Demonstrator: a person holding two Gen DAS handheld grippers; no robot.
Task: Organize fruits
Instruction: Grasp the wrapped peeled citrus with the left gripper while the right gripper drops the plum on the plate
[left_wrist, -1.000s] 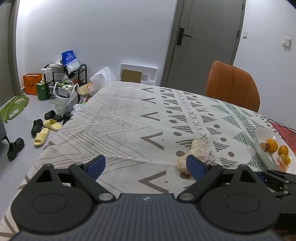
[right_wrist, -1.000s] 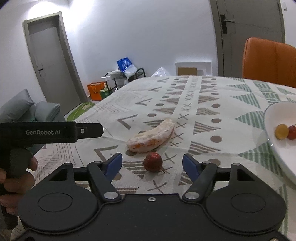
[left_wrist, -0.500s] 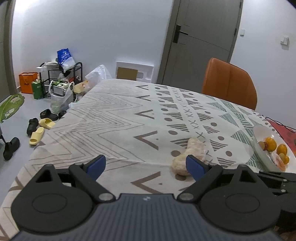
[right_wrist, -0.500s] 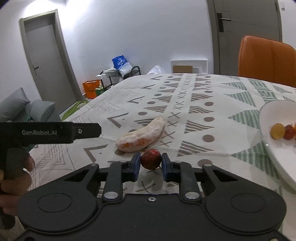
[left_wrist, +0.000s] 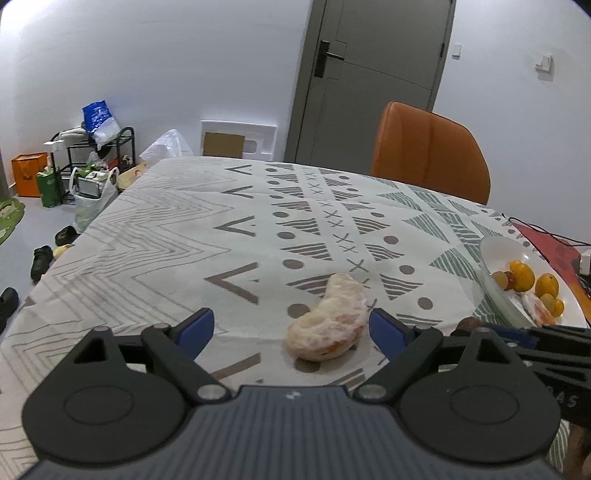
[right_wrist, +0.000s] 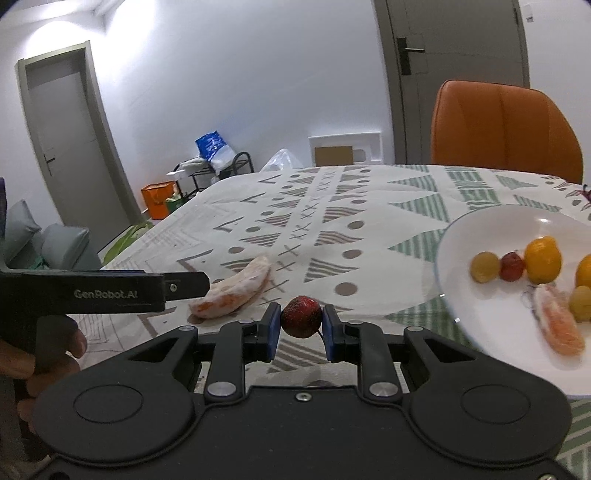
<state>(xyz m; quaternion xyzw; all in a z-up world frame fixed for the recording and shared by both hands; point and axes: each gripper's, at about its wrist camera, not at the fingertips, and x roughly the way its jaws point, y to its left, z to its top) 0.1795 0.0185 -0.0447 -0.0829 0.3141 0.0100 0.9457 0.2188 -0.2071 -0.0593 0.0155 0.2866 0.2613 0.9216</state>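
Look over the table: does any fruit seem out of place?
Yes. One peeled citrus segment lies alone on the tablecloth, left of the plate where the other fruit sits. The right tongs hold a red fruit, not yet on the plate.

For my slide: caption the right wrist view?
Right gripper grips a small red fruit beside the white plate.

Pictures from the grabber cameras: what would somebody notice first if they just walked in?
Probably the small red fruit pinched in the right gripper, held above the patterned tablecloth. Next, the white plate on the right with yellow, orange and red fruit. Then the peeled fruit segment lying on the cloth, just ahead of the open left gripper.
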